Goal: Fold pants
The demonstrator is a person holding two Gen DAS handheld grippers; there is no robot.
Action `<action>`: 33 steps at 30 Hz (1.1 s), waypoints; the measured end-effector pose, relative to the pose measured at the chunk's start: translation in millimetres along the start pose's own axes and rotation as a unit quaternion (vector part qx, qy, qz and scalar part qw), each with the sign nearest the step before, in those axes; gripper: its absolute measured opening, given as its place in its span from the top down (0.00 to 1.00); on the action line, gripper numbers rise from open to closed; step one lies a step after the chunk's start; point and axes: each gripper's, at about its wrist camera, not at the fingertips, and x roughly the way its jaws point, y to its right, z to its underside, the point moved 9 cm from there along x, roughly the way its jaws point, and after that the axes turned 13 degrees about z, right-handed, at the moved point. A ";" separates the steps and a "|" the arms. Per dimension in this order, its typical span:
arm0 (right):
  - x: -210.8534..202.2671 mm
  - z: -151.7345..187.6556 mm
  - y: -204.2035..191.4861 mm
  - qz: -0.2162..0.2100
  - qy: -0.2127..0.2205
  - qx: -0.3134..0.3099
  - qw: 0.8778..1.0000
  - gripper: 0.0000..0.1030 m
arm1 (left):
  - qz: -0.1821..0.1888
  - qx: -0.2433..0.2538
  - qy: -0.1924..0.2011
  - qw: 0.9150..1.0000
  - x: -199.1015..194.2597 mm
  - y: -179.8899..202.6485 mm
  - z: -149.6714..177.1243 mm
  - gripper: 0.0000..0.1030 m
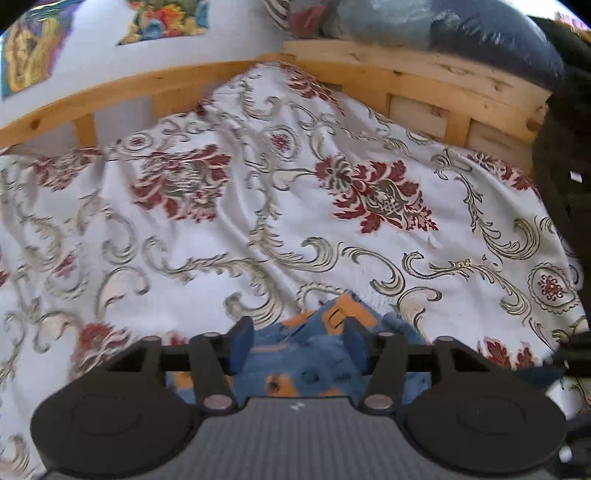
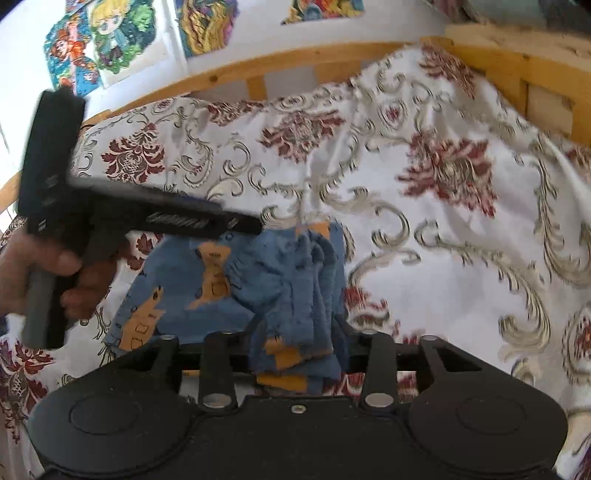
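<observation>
The pants (image 2: 221,280) are small, blue with orange animal shapes, and lie bunched on the floral bedspread. In the left wrist view the pants (image 1: 306,354) fill the gap between my left gripper's (image 1: 299,343) blue fingers, which stand apart with cloth between them. My right gripper (image 2: 295,332) holds a hanging fold of the blue cloth between its fingers. In the right wrist view my left gripper (image 2: 255,225) reaches in from the left, held by a hand, its tip at the pants' far edge.
The white bedspread (image 1: 295,206) with red flowers and scrolls covers the bed. A wooden bed frame (image 1: 369,74) runs along the back and right. Folded bedding (image 1: 443,26) lies on the frame. Colourful pictures (image 2: 110,40) hang on the white wall.
</observation>
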 end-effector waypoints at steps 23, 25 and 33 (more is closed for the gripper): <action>8.1 -17.7 1.2 0.027 0.028 -0.044 0.998 0.31 | -0.113 -0.116 -0.006 0.987 -84.6 -53.2 99.1 0.00; 19.9 -34.6 1.3 0.023 0.037 -0.042 0.998 0.32 | -0.106 -0.112 0.009 0.988 -86.2 -51.0 88.3 0.00; 75.2 -52.1 10.8 0.019 0.004 -0.047 0.999 0.47 | -0.114 -0.140 -0.031 0.983 -63.6 -49.2 104.7 0.00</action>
